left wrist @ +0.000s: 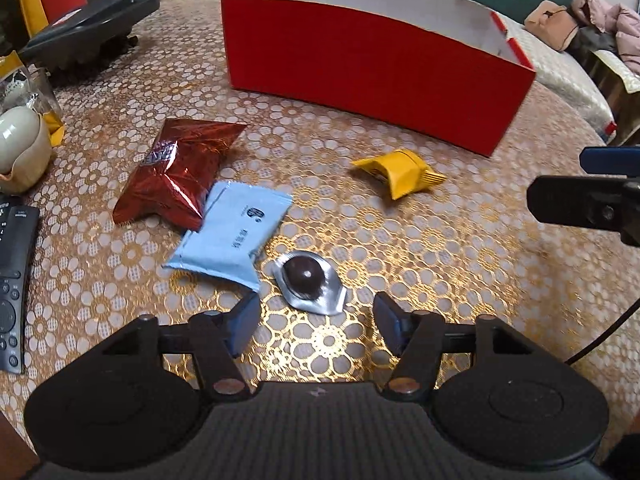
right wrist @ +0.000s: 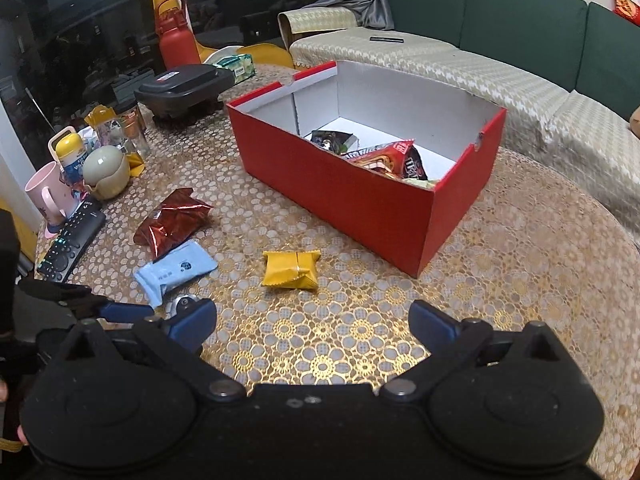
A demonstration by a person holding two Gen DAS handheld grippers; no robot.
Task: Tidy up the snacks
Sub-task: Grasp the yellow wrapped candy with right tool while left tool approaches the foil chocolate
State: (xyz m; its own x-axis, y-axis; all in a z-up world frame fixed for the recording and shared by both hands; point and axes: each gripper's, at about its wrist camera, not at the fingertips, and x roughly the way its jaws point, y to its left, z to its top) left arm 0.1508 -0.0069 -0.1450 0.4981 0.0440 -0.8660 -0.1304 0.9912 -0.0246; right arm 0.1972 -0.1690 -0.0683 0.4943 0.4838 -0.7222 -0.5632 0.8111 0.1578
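A dark chocolate ball in a silver foil blister [left wrist: 306, 280] lies on the table just ahead of my left gripper [left wrist: 318, 322]. That gripper is open, and its blue pads touch nothing. Further left lie a light blue packet [left wrist: 232, 236] and a red foil bag [left wrist: 180, 176]. A yellow packet [right wrist: 290, 270] lies in front of my right gripper [right wrist: 314, 320], which is open and empty. Behind it stands the open red box [right wrist: 340, 196] with several snack packets [right wrist: 384, 160] inside. In the right wrist view the blister [right wrist: 184, 304] is partly hidden behind a gripper finger.
A black remote [right wrist: 72, 244], a pink mug [right wrist: 48, 196], a cream pot [right wrist: 106, 168] and bottles crowd the table's left edge. A black appliance [right wrist: 184, 88] stands at the back left. A green sofa with a patterned cover [right wrist: 460, 64] curves behind the table.
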